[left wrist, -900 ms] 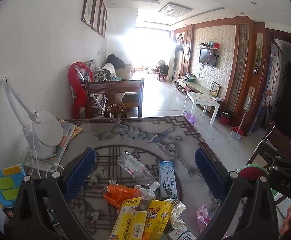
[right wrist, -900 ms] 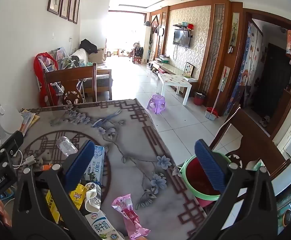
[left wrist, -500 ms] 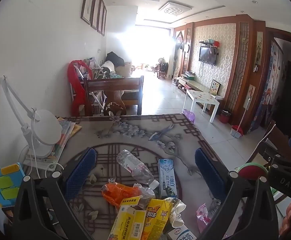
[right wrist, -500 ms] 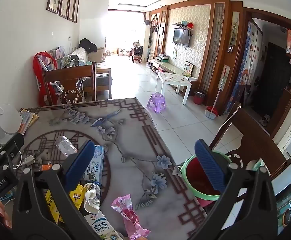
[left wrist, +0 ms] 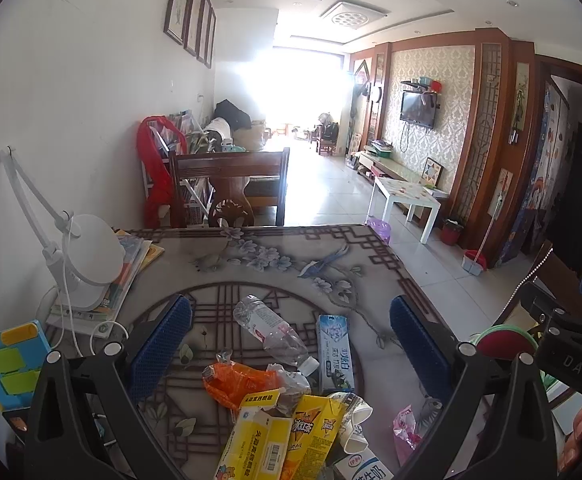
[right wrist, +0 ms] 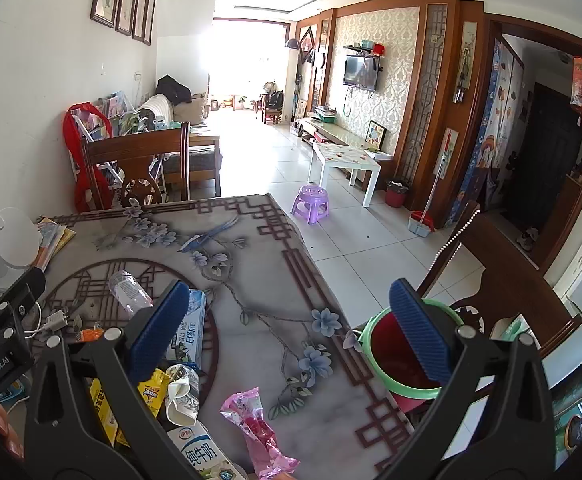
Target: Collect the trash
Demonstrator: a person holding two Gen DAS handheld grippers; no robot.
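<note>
Over the patterned table (left wrist: 251,264), both my tongs hang spread wide with nothing in them.

Between the left gripper's (left wrist: 291,344) blue pads lies the litter: a clear bottle (left wrist: 271,330), a toothpaste box (left wrist: 334,354), an orange wrapper (left wrist: 235,384), yellow cartons (left wrist: 275,436); my right gripper (right wrist: 291,328) hangs above the table's edge, a pink wrapper (right wrist: 257,428) below it; a red bin (right wrist: 399,356) with a green rim stands just beside the table.

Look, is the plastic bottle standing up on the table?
No, the clear plastic bottle lies on its side on the table, beside the blue and white carton.
</note>
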